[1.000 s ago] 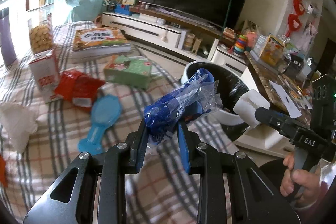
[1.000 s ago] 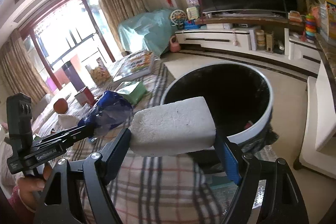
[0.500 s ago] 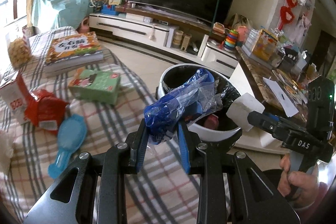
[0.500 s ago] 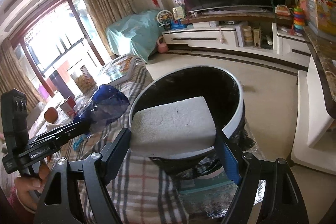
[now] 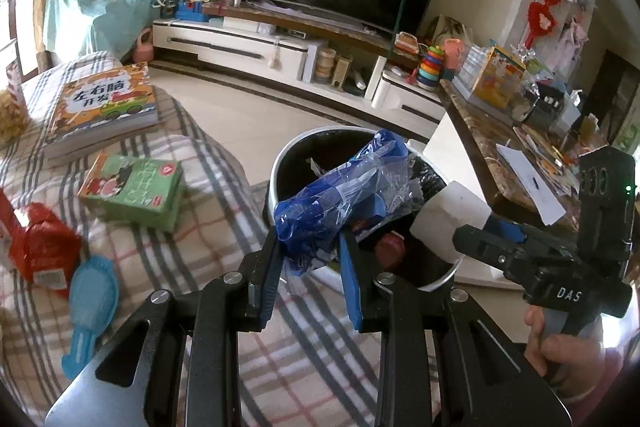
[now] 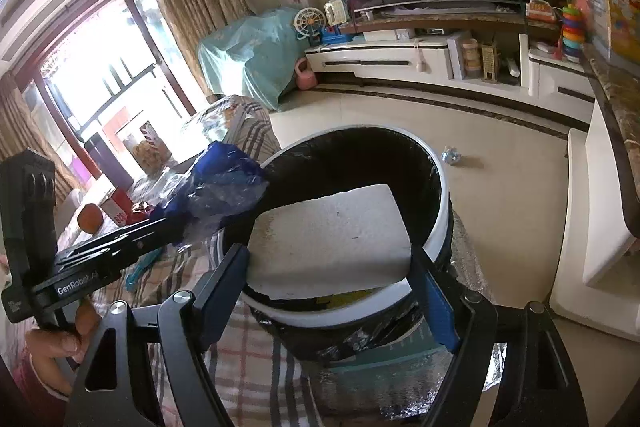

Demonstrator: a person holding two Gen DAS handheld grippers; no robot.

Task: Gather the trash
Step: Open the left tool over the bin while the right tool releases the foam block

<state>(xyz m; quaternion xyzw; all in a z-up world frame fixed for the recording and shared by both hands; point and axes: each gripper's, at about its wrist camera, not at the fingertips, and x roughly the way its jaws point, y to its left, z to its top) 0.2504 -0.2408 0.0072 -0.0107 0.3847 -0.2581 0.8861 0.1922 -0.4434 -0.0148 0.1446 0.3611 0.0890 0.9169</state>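
Mid-haul: left gripper (image 5: 308,247) clenched on a crumpled blue plastic bag (image 5: 340,195), right gripper (image 6: 330,263) clamping a white foam block (image 6: 328,239), both poised above the black-lined bin (image 6: 438,223) just ahead. Nothing dropped yet; red wrapper (image 5: 44,247) left of the left tongs, uncollected.

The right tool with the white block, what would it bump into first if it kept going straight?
Probably the trash bin. The right tool, shut on the white foam block, points down into the bin's black-lined mouth, so it likely meets the liner or trash inside. Depth is unclear.
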